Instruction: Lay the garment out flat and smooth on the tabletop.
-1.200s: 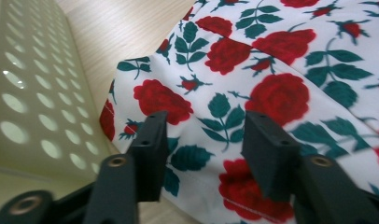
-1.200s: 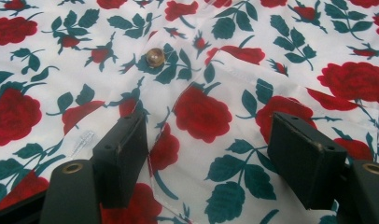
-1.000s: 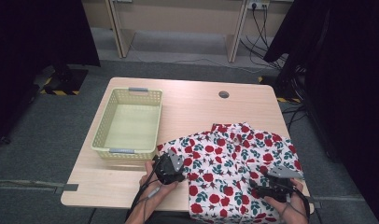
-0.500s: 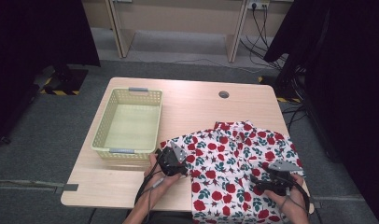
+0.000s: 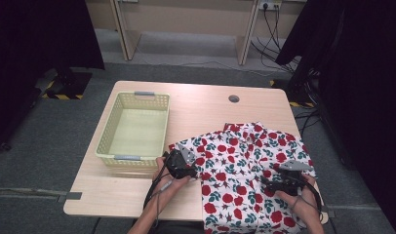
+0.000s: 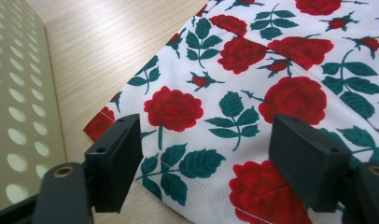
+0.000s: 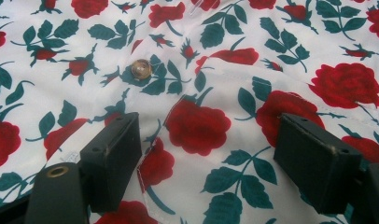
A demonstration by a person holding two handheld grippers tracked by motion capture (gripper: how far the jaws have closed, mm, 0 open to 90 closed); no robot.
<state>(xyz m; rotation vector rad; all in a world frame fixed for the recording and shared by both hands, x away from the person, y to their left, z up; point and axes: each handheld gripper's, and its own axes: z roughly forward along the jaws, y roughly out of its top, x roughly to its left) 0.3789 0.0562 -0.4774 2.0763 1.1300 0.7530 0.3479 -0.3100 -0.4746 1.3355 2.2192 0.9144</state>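
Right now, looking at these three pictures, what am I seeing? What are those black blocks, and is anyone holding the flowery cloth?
No robot arm here: a person stands at a wooden table with a hand-held gripping tool in each hand. The top picture looks down from above; the left tool is at the near left edge of a rose-print shirt, and the right tool is over its lower right part. The other two pictures come from small cameras riding on each tool; the black blocks are that tool's own two jaws. Both pairs have just been opening, and stand apart above the cloth, so nothing is held. A shirt button shows in the right gripper view. An empty pale yellow basket sits left of the shirt.
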